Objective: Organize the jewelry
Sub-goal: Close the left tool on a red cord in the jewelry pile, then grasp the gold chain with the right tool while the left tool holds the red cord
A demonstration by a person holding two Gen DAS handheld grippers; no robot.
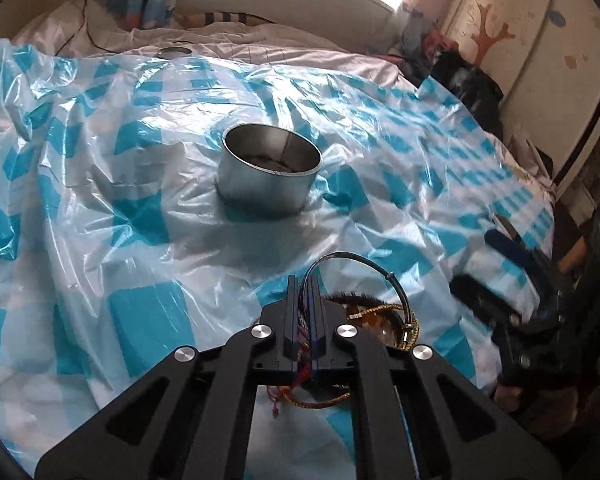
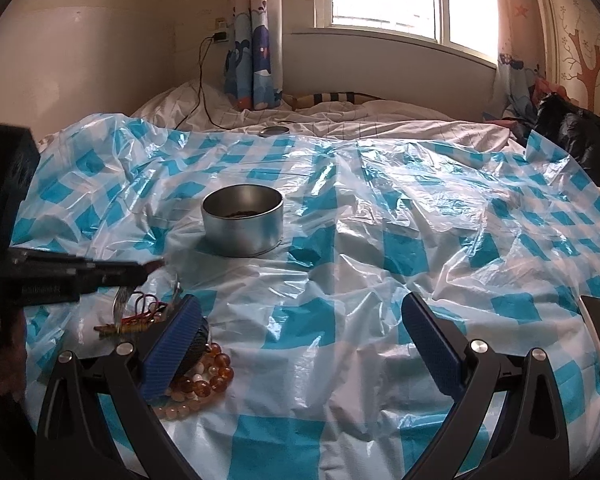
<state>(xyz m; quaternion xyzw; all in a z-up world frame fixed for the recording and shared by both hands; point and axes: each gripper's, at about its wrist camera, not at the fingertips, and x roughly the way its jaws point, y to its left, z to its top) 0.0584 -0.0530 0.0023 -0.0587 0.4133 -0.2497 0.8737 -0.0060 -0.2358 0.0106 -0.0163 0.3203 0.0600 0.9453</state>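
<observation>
Two handheld black grippers with blue-padded jaws, seen from their own wrist cameras

The left gripper [image 1: 304, 300] is built of matte black plastic linkage arms with long cut-out slots, pinned by round silver screw heads; its two narrow fingers carry dark blue ribbed pads [image 1: 315, 320]. The right gripper [image 2: 300, 344] has the same black slotted arms and silver pivots, with broad blue pads [image 2: 172, 344] textured in fine ridges. Seen from the side, the left unit shows a black body with small, unreadable pale lettering; the hand [image 2: 8, 364] on its grip is blurred at the frame edge
</observation>
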